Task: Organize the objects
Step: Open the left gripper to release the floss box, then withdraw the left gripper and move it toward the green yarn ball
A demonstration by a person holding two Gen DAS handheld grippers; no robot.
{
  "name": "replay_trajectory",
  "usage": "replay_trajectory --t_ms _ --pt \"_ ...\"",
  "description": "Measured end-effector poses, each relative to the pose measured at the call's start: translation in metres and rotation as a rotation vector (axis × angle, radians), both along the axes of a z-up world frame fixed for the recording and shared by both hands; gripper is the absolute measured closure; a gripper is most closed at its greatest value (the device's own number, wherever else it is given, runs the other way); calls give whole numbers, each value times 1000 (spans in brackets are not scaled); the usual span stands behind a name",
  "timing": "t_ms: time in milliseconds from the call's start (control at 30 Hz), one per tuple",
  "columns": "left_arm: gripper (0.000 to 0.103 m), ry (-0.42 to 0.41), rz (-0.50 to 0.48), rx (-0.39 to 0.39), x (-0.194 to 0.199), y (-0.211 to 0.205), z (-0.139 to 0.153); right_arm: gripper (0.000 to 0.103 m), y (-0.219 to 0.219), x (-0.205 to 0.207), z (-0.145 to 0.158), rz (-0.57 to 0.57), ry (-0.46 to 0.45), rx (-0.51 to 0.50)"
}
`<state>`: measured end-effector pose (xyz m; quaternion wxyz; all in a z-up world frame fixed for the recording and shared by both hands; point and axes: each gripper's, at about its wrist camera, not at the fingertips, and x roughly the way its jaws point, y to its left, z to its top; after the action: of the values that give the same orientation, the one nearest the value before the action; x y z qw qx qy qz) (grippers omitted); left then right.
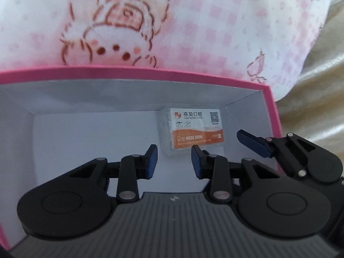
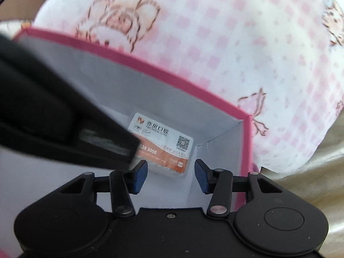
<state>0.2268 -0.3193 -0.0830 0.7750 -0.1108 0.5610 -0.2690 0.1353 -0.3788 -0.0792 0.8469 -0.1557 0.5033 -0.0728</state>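
Observation:
A small clear plastic case with a white and orange printed label lies flat on the white floor of a pink-rimmed box, near its far right corner. My left gripper hangs inside the box just short of the case, open, with nothing between its blue pads. In the right wrist view the same case lies just beyond my right gripper, which is also open and empty, inside the box. One of the right gripper's fingers shows at the box's right wall. The left gripper's black housing hides the case's left end.
A pink and white checked cloth printed with a bear lies behind the box and bulges over its far rim. Shiny golden fabric lies to the right of the box. The box's right wall stands close to the right gripper.

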Motion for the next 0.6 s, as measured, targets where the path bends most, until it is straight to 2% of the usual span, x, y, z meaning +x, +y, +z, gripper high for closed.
replay_trajectory --t_ms 133,267,333,367,400,467,533,600 --pt "71 -43 -44 24 -10 14 25 50 -8 -25 29 -33 -43 151" --pt "71 -109 -92 77 -25 18 51 50 -4 -54 54 -42 -106 255" --pt "64 -144 -112 113 -35 18 62 50 -39 -60 58 -50 -131 312" --pt "63 -155 -123 135 -34 3 65 50 -42 -56 66 -54 -141 333" --pt "62 -160 -136 145 -39 9 72 50 -42 -61 75 -58 -153 350" --pt "62 -157 -148 149 -45 17 81 50 -36 -64 71 -56 -171 380" --pt "58 -151 -154 157 -51 28 88 50 -44 -70 77 -53 -177 402" --pt "55 -156 -161 165 -61 46 100 50 -33 -76 83 -41 -186 422"
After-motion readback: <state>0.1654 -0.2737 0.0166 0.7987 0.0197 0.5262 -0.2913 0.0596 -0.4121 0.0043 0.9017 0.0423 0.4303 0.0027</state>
